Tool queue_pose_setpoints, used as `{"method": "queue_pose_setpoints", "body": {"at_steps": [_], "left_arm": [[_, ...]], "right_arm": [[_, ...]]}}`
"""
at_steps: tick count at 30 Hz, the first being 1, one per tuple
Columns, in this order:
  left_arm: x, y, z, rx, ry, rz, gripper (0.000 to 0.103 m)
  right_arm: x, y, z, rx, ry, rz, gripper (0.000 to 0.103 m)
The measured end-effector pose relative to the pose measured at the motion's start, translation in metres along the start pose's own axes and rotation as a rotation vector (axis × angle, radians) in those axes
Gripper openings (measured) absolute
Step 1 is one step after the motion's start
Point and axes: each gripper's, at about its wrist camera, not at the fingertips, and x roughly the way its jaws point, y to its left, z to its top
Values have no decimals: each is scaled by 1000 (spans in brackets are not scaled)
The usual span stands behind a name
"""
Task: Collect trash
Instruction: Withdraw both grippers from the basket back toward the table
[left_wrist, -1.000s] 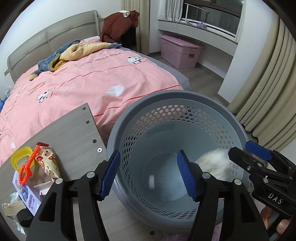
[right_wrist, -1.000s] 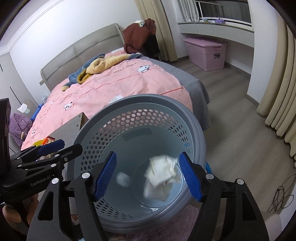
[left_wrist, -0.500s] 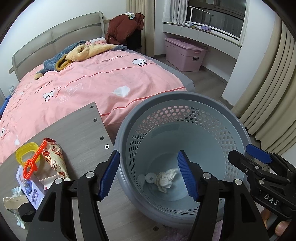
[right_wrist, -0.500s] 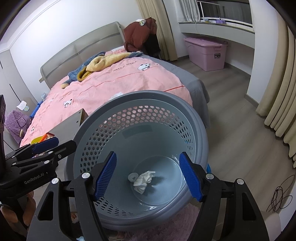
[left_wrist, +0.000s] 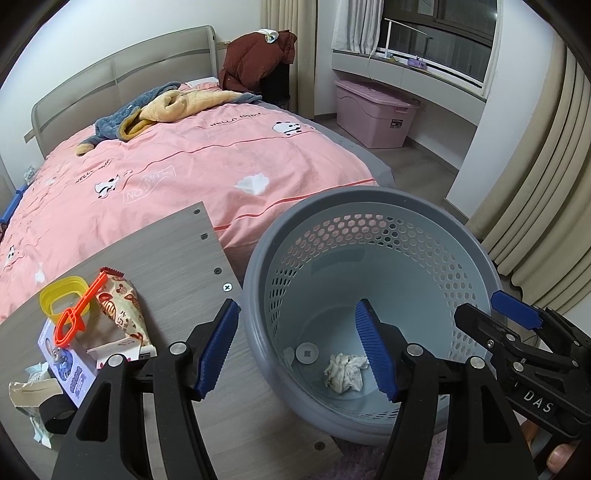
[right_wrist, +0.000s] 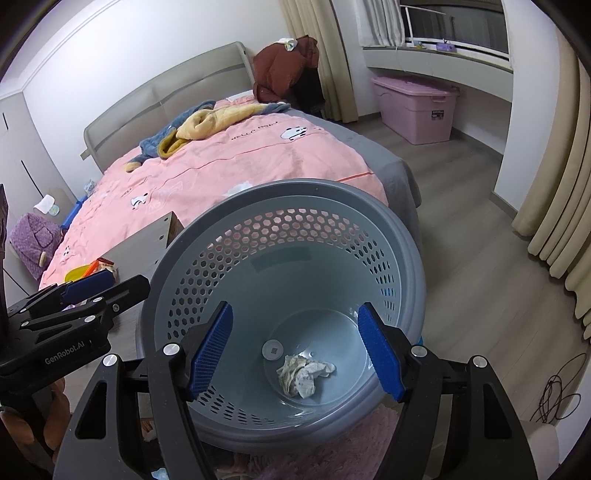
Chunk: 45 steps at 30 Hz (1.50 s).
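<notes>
A grey perforated trash basket (left_wrist: 373, 206) stands beside a grey wooden table (left_wrist: 162, 254); it also shows in the right wrist view (right_wrist: 295, 192). A crumpled white tissue (left_wrist: 345, 372) lies on its bottom, also in the right wrist view (right_wrist: 303, 373), next to a round sticker (left_wrist: 307, 352). My left gripper (left_wrist: 297, 349) is open and empty above the basket's near rim. My right gripper (right_wrist: 295, 349) is open and empty over the basket. On the table lie a snack wrapper (left_wrist: 120, 308), a yellow ring (left_wrist: 62, 299), an orange plastic piece (left_wrist: 79, 314) and a small carton (left_wrist: 64, 360).
A bed with a pink cover (left_wrist: 184, 162) lies behind the table and basket; a white tissue (left_wrist: 253, 183) rests on it. A pink storage box (left_wrist: 373, 112) stands by the window. Curtains (left_wrist: 535, 206) hang at right. A cable (right_wrist: 557, 391) lies on the floor.
The tissue fell from between my right gripper's fingers to the basket's bottom. My left gripper drew back and left, bringing more of the table and its trash into view.
</notes>
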Motion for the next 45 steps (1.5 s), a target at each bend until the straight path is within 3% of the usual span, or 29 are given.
{"method": "queue_pose_setpoints", "body": {"at_steps": [12, 27, 45], "left_arm": [[-18, 24, -11, -43, -30, 25, 68], [-55, 86, -36, -137, -75, 113, 68], [-100, 166, -93, -252, -73, 240, 69]], "right_arm": [[-5, 24, -6, -40, -8, 20, 76], [-8, 76, -16, -126, 0, 79, 76], [-5, 144, -34, -220, 24, 170, 77]]}}
